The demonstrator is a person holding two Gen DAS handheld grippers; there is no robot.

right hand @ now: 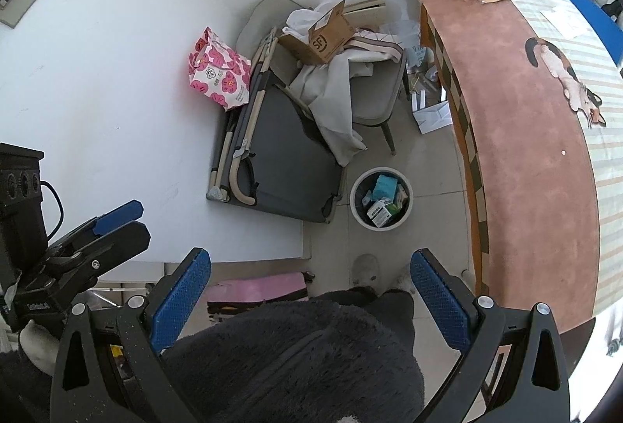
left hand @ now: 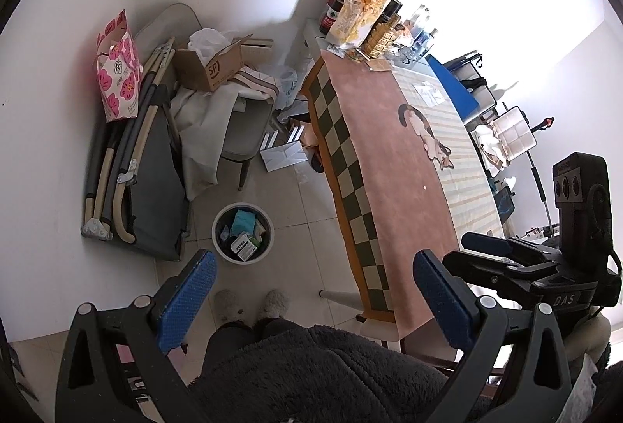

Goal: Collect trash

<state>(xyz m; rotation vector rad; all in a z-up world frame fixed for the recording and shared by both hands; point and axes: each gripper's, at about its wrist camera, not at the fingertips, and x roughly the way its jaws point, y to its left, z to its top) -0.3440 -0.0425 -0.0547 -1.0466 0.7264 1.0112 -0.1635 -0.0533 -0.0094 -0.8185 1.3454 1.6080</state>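
Matt cloth covers the surface (left hand: 389, 166). The floor (left hand: 296, 251) is smooth, slightly glossy tile. Tool (left hand: 313, 292) pads (left hand: 187, 302) are blue, dimpled rubber on black plastic. The box (left hand: 212, 67) is cardboard.

R gripper (right hand: 311, 298) wide open, empty; trash bin (right hand: 359, 209) on floor w/ boxes.

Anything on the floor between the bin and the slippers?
No: bare tile between the bin and the slippers, shown in both wrist views.
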